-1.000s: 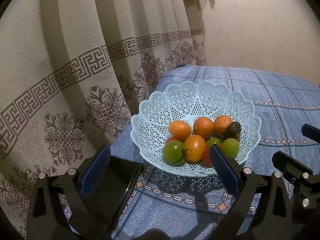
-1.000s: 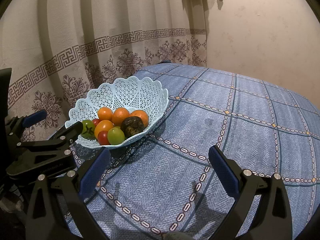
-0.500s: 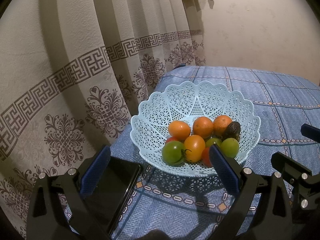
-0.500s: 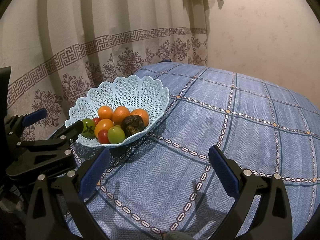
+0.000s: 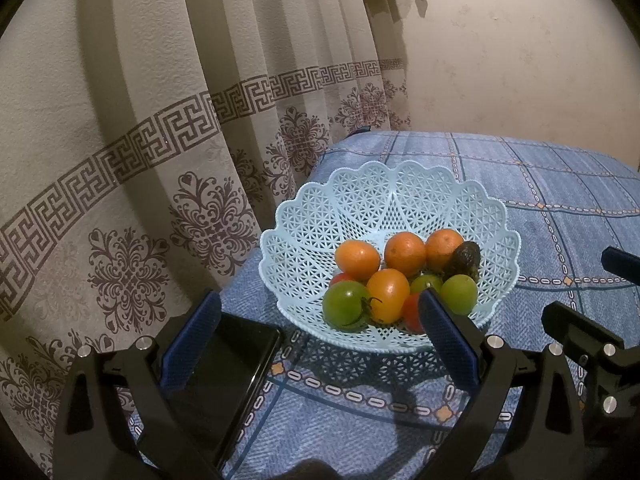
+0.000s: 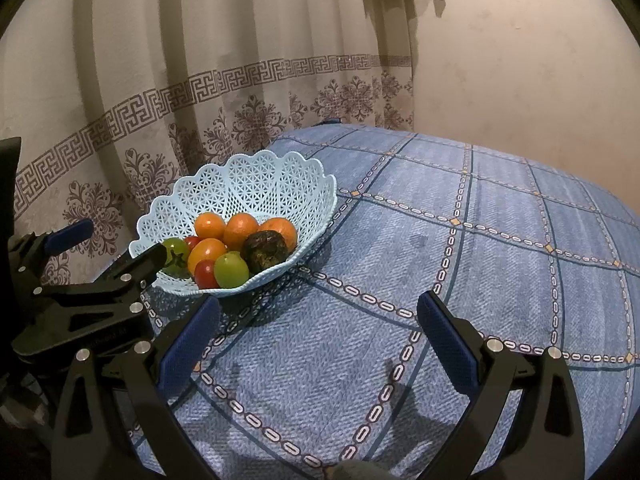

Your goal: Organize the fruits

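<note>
Both grippers' fingers spread, empty; fruit basket [image 5: 304, 240] on tablecloth [image 6: 500, 260]; no readable writing

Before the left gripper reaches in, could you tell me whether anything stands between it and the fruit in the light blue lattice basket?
Only the light blue lattice basket's raised near rim; the open left gripper must clear it to reach the fruit.

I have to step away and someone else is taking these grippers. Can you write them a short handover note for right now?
Left gripper: open, empty, facing the basket at close range.
Right gripper: open, empty, over bare blue tablecloth.
All the fruit sits in the basket: oranges, green tomato, avocado and others.
A black phone lies left of the basket.
Done: nothing picked yet.
Left: all the sorting.
</note>
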A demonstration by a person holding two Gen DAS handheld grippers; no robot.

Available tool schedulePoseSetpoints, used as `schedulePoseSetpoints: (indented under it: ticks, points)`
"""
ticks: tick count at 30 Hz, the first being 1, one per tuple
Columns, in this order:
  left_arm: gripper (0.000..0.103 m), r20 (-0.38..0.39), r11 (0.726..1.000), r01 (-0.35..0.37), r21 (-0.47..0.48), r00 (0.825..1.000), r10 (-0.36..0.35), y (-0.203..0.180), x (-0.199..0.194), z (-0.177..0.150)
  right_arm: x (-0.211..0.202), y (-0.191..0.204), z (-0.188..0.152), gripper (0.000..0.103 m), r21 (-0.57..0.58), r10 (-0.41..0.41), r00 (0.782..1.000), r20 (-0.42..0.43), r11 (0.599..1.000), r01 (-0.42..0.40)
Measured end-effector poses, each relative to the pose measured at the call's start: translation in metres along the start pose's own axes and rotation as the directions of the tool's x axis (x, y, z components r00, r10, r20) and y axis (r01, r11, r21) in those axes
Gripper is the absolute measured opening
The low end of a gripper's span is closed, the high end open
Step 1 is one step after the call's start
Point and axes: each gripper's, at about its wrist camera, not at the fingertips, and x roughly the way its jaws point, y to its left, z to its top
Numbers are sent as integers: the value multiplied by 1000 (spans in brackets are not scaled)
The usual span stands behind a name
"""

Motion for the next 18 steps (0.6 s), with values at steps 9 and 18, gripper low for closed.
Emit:
schedulePoseSetpoints:
  ticks: [9,18]
  points:
    - [100,-9,1000,-1,-30,1000,1,6,3,0,-2,0,0,98,-1,4,1000,11,1000,-4]
    - [100,-15,999,4,-42,1000,-5,9,3,0,1,7,-3,98,-41,-4,1000,-17,999,3]
